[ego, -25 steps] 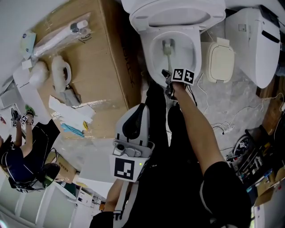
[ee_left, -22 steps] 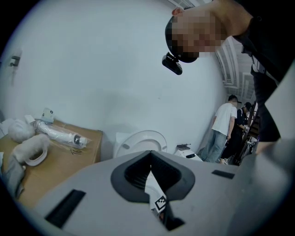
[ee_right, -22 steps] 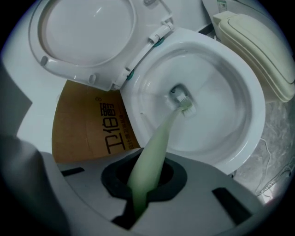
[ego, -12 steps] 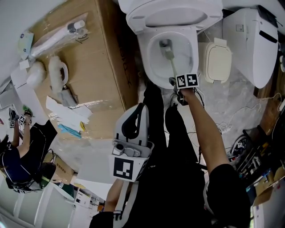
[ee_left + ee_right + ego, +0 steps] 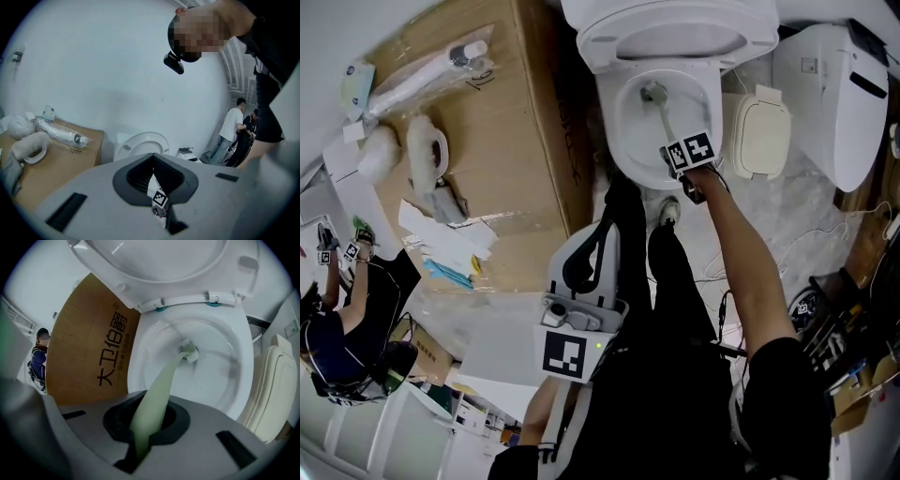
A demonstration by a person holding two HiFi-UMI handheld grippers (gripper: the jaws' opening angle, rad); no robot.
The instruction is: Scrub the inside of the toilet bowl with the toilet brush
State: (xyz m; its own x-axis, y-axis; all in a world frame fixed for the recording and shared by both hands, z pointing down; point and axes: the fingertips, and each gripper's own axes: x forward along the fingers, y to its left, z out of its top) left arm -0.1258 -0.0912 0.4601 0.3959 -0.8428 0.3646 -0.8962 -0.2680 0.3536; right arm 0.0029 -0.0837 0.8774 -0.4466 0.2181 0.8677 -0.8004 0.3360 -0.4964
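Observation:
My right gripper (image 5: 678,156) reaches over the near rim of the white toilet bowl (image 5: 614,117) and is shut on the pale green handle of the toilet brush (image 5: 666,122). The brush head (image 5: 653,92) rests against the bowl's inner wall near the far side. In the right gripper view the handle runs out from between the jaws of the right gripper (image 5: 149,418) to the brush head (image 5: 190,352) inside the toilet bowl (image 5: 220,380). The seat and lid (image 5: 164,263) stand raised. My left gripper (image 5: 586,267) hangs back by the person's legs, shut and holding nothing (image 5: 154,180).
A large cardboard box (image 5: 502,141) with wrapped parts on top stands left of the toilet. A beige seat part (image 5: 761,129) and a second white toilet (image 5: 834,84) lie to the right. Cables (image 5: 769,267) trail on the floor. A person (image 5: 337,328) crouches at far left.
My right gripper has shifted to the right along the bowl's near rim and rolled, its marker cube now tilted. The brush handle leans more across the bowl. The left gripper stayed put.

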